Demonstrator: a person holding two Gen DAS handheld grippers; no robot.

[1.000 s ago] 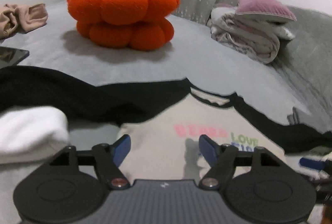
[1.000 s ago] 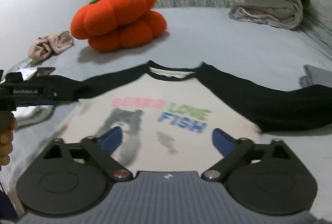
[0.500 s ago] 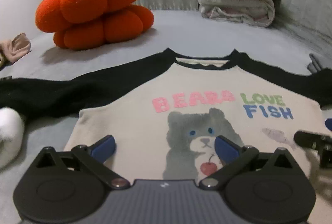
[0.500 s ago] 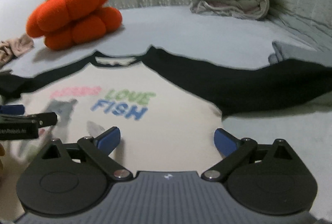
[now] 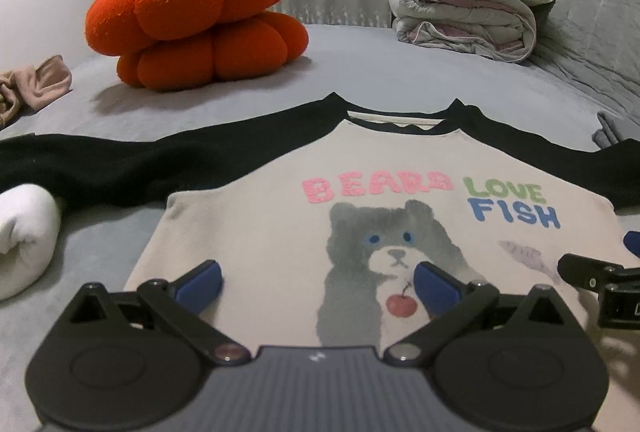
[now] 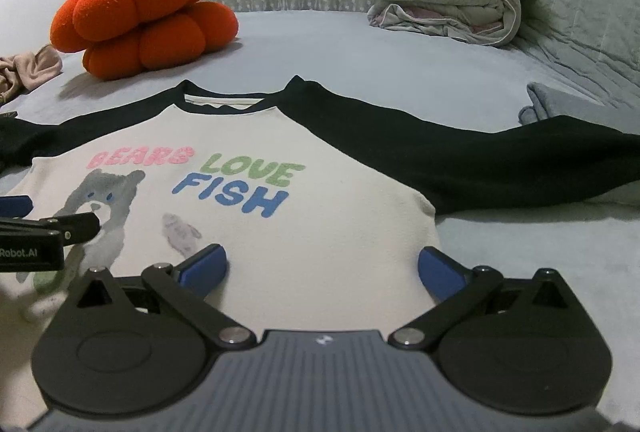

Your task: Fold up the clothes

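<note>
Left gripper point(image 5: 318, 278) jaws spread wide, just opened up, nothing pinched; right gripper point(image 6: 322, 268) also spread, empty. Both low over the hem of the raglan shirt point(image 5: 260, 228), lying flat, front up on grey bedsheet point(image 5: 380, 80). Cream body, black sleeves out sideways. Print: "BEARS LOVE FISH", bear, cherry. Left casing reads "Robot.AI". Beyond: plush pumpkin cushion point(image 5: 196, 20), folded quilt stack point(image 5: 472, 16). Rolled white cloth point(image 5: 24, 228) just beside left sleeve.
</note>
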